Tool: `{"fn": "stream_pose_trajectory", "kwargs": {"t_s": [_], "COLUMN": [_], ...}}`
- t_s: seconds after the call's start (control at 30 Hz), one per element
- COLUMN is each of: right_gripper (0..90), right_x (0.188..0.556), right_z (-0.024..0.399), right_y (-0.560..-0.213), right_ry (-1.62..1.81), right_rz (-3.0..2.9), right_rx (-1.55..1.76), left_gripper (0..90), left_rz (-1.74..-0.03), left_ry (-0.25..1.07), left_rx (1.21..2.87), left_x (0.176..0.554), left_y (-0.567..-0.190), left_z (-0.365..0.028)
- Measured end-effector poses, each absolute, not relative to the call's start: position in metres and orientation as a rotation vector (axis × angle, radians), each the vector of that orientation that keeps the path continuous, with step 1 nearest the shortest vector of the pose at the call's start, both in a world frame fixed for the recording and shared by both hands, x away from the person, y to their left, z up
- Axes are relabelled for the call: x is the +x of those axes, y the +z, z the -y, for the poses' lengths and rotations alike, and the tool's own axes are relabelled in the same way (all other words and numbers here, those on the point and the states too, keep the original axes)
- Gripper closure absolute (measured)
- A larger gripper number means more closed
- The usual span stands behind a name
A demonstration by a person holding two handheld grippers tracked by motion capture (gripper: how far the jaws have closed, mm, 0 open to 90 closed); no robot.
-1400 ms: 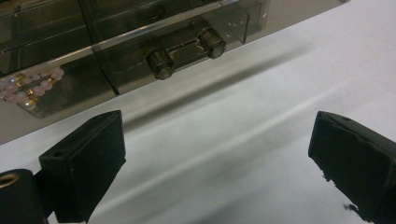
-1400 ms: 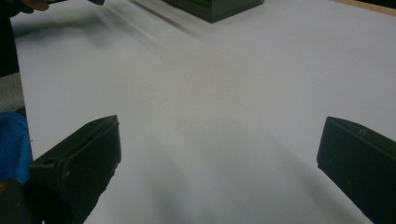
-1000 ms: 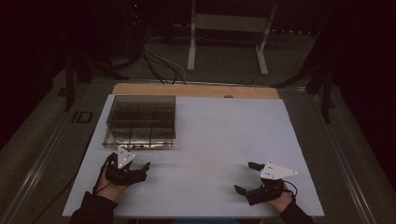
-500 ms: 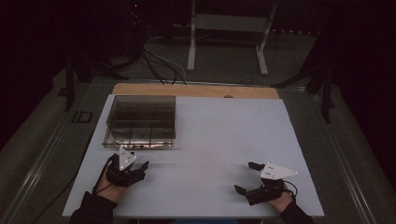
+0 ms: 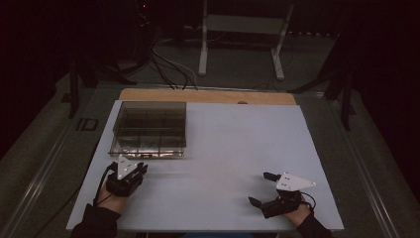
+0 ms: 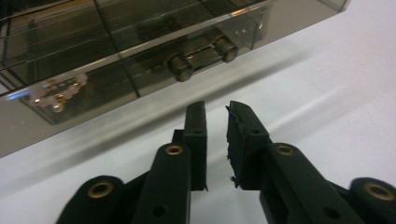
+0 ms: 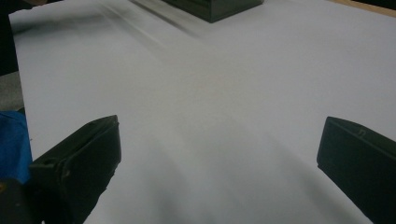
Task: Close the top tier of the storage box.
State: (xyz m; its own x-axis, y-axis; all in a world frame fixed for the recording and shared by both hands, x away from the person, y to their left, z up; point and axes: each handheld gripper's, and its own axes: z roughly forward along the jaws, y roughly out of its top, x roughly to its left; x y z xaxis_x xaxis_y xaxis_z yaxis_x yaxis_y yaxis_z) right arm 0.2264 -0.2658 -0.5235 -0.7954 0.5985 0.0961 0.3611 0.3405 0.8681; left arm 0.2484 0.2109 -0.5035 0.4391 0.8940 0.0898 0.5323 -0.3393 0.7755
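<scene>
- Box (image 5: 148, 130), upper left of the high view: smoked clear plastic, glossy, with bright glints along its front wall (image 6: 140, 60).
- Beads (image 6: 56, 93) behind that wall, left in the left gripper view: pale pink and gold, shiny.
- Surface (image 5: 228, 148): white, smooth, matt sheet; a bare wood strip (image 5: 208, 95) along its far edge.
- Left gripper (image 6: 216, 135): black matt plastic jaws, pad edges rough and frayed, brass-coloured metal rivets.
- Right gripper (image 7: 219, 154): dull black jaws; a grey matt plate (image 5: 292, 182) on top.
</scene>
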Motion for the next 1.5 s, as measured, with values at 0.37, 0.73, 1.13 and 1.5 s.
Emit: {"fn": "stream_pose_trajectory", "kwargs": {"t_s": [0.37,0.73,1.13,1.5], "right_gripper": [0.0,0.0,0.0,0.0], "right_x": [0.227,0.227,0.227,0.227], "right_z": [0.266,0.266,0.266,0.266], "right_y": [-0.524,-0.524,-0.524,-0.524], "right_ry": [1.437,1.439,1.438,1.438], "right_rz": [-2.366,-2.364,-2.361,-2.362], "right_rx": [0.868,0.87,0.88,0.882], "left_gripper": [90.0,90.0,90.0,90.0], "left_rz": [-1.177,-1.186,-1.182,-1.179], "left_ry": [0.756,0.793,0.801,0.799], "left_rx": [2.017,1.989,2.012,2.032], "left_x": [0.25,0.255,0.261,0.264], "left_y": [-0.495,-0.492,-0.495,-0.497], "left_z": [-0.215,-0.219,-0.219,-0.218]}}
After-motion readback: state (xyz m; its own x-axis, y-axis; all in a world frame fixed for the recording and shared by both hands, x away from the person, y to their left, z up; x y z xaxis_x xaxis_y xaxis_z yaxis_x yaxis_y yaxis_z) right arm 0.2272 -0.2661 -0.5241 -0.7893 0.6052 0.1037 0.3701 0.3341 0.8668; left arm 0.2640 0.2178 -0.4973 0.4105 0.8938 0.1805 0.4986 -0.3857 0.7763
